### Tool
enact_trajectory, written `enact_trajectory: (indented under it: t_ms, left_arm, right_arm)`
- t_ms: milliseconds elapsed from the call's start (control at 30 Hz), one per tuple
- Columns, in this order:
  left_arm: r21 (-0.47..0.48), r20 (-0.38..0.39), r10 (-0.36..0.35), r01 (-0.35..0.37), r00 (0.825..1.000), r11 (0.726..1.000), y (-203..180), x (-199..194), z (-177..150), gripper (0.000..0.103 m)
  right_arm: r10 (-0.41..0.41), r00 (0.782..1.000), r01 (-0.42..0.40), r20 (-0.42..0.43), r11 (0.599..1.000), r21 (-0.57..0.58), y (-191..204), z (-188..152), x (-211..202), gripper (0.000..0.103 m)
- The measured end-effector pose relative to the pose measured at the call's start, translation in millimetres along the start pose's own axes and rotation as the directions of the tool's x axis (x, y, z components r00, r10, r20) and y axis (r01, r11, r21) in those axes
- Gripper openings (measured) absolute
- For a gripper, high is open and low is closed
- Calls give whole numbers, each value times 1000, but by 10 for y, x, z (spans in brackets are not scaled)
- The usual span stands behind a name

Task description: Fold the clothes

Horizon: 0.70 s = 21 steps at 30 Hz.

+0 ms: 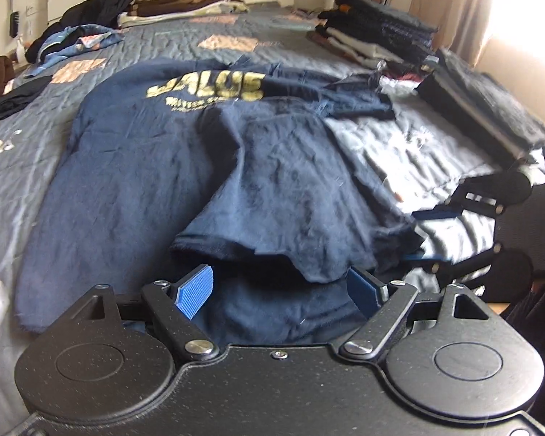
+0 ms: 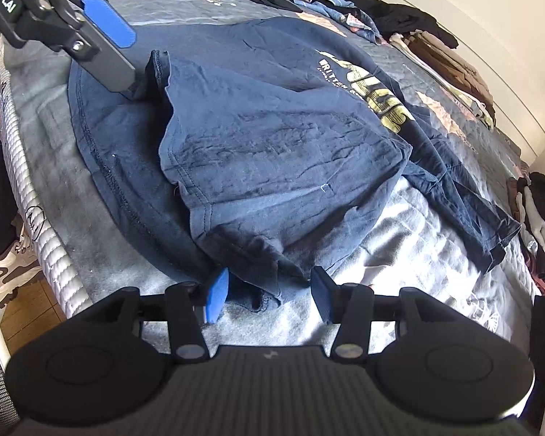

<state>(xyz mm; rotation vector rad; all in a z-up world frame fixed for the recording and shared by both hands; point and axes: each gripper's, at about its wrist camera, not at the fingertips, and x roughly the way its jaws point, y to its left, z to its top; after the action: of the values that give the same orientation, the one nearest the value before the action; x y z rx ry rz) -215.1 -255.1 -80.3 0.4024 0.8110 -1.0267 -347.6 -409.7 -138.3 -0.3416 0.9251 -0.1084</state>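
Nearest in the right wrist view, the right gripper [image 2: 269, 292] sits low at the bed's edge, jaws about half apart. A bunched corner of a navy T-shirt [image 2: 272, 138] lies between its fingers [image 2: 218, 290], but the pads do not visibly press it; whether it has a real hold cannot be told. In the left wrist view, the left gripper [image 1: 279, 290] stands wide open with a folded flap of the shirt draped just over its fingers [image 1: 196, 290], nothing pinched.

The shirt lies spread on the quilted bed [image 1: 399, 145], one side folded over the middle, its gold lettering [image 1: 207, 87] towards the far end. One sleeve [image 2: 465, 196] trails loose to the side.

Beyond it, stacks of folded clothes [image 1: 381, 36] and a loose heap [image 1: 101, 3] sit near the headboard.

Likely risks: with neither gripper clearly clamped, the flap may slip free when lifted and the fold collapse. The loose sleeve could drag and bunch. A pull towards the bed's edge might slide the whole shirt off.
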Motion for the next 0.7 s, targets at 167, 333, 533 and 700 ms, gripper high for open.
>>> enact_trajectory:
  t_ms: [167, 333, 533, 700]
  left_arm:
    - [14, 9, 15, -16, 1000, 1000, 45, -212, -88, 86]
    - [25, 30, 31, -32, 999, 999, 77, -283, -150, 86]
    - [-67, 70, 3, 1, 998, 998, 220, -543, -354, 86]
    - [-57, 70, 7, -3, 998, 998, 233, -583, -432, 86]
  right_arm:
    - [10, 1000, -10, -3, 1000, 22, -17, 15, 32, 49]
    - [25, 1000, -25, 2, 998, 60, -55, 23, 22, 49]
    - [31, 999, -32, 12, 996, 81, -89, 8, -19, 49]
    - [26, 1000, -26, 3, 997, 78, -79, 8, -17, 16]
